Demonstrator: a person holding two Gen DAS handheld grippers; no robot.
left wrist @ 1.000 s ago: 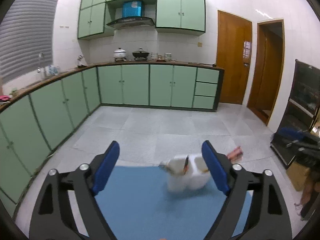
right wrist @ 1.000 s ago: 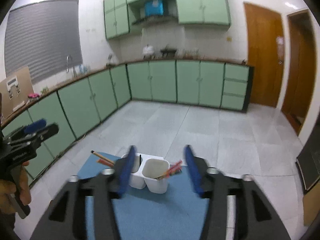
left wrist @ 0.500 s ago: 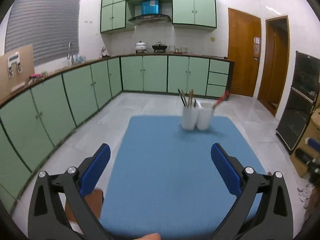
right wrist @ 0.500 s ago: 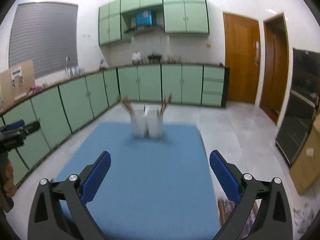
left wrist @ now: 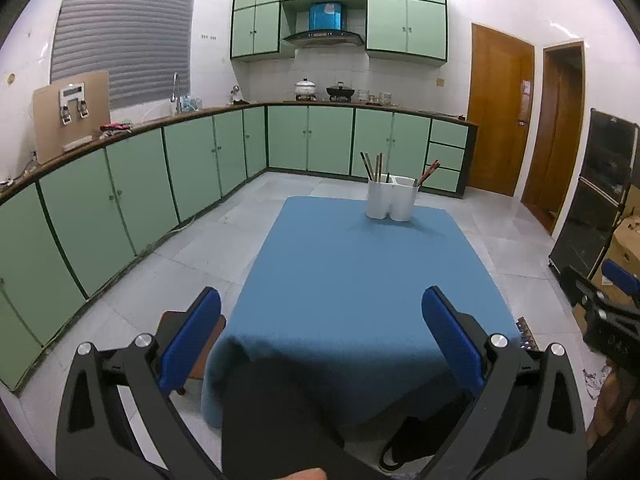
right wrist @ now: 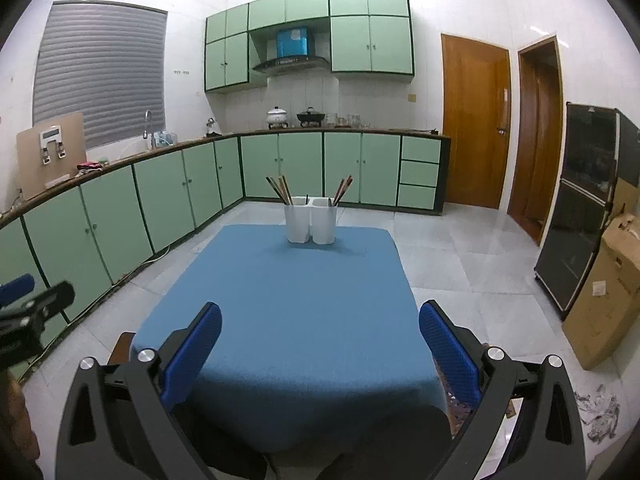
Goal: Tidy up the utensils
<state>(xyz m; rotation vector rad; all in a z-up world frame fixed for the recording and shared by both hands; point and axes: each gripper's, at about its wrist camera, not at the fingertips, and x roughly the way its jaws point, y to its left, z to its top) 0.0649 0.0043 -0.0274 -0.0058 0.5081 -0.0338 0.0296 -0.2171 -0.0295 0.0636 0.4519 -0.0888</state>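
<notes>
Blue cloth covers the surface (right wrist: 288,312), and one white two-compartment holder (right wrist: 311,219) is seen upright near its far edge, well apart from both grippers. The left gripper (left wrist: 320,340) and the right gripper (right wrist: 320,350) are held over the near edge, each with jaws spread wide and nothing gripped. No loose utensil is visible on the cloth, so the sorting is judged complete or nearly so. Any further approach should be made from above, so that the holder is not tipped. Roughly four sticks (right wrist: 280,189) are counted in the left compartment and two or three (right wrist: 344,189) in the right; exact counts cannot be confirmed.
</notes>
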